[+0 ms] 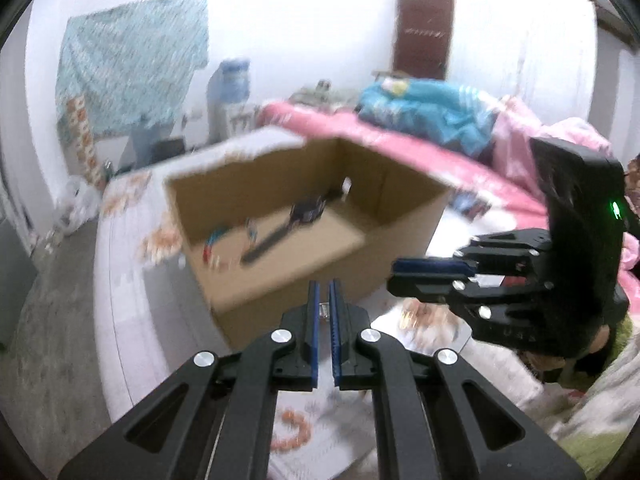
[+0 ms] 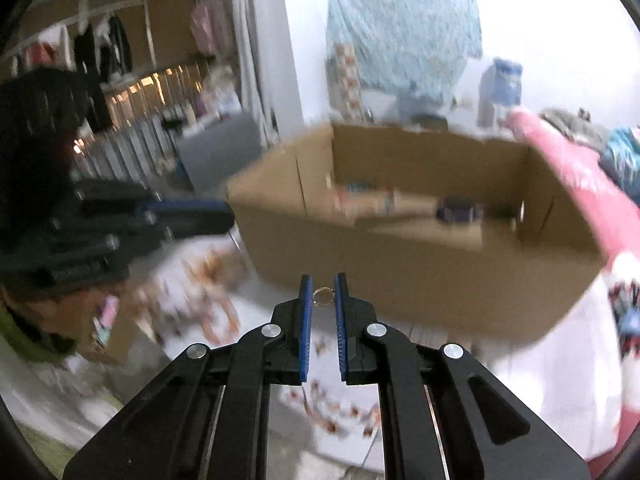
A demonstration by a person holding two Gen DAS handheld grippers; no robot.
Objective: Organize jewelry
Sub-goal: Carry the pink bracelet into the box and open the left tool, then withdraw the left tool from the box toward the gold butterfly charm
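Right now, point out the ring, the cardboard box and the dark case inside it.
ring (image 2: 322, 297): right wrist view, on its thin metal band.
cardboard box (image 1: 280, 280): left wrist view, on its near outer wall.
dark case (image 1: 306, 211): left wrist view, on its top.

A lived-in bedroom of a home is shown: a bed is covered with pink and blue bedding, clothes are hung on a rail, a water dispenser is set against the wall, and a patterned cloth is pinned up.
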